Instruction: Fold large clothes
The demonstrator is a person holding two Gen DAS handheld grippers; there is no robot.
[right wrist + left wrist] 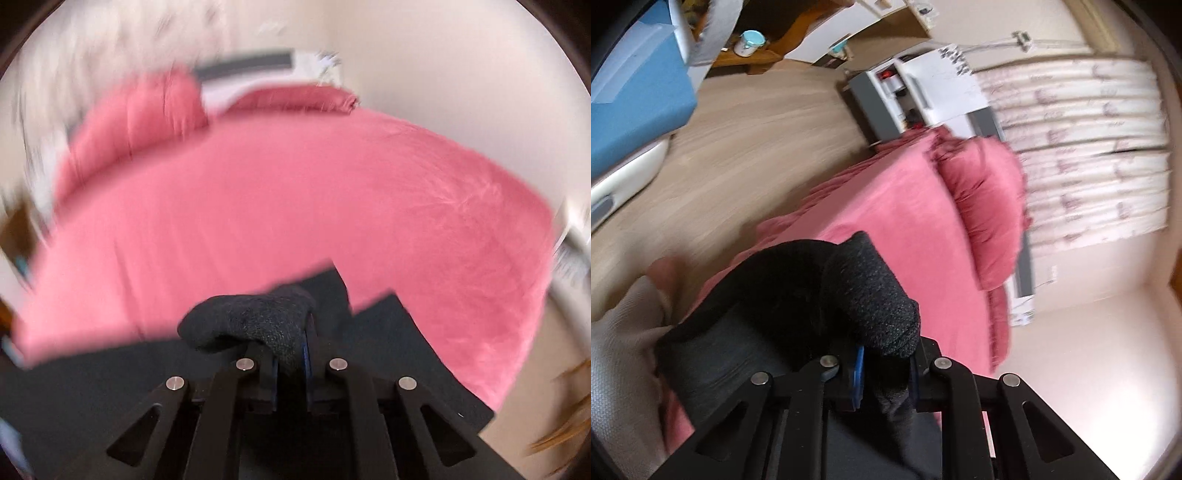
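A large black knit garment (820, 291) is bunched up in front of my left gripper (886, 373), which is shut on a fold of it, held above the pink bed (901, 214). In the right wrist view my right gripper (290, 363) is shut on another bunched part of the same black garment (255, 317). The rest of the cloth (399, 350) hangs and spreads below over the near edge of the pink bed (295, 206). Both views are blurred by motion.
Pink pillows (986, 206) lie at the head of the bed by a white patterned curtain (1089, 147). A wooden floor (738, 147), a blue box (639, 85) and a white shelf unit (923, 92) lie beyond. A person's light trouser leg (620, 350) is at the left.
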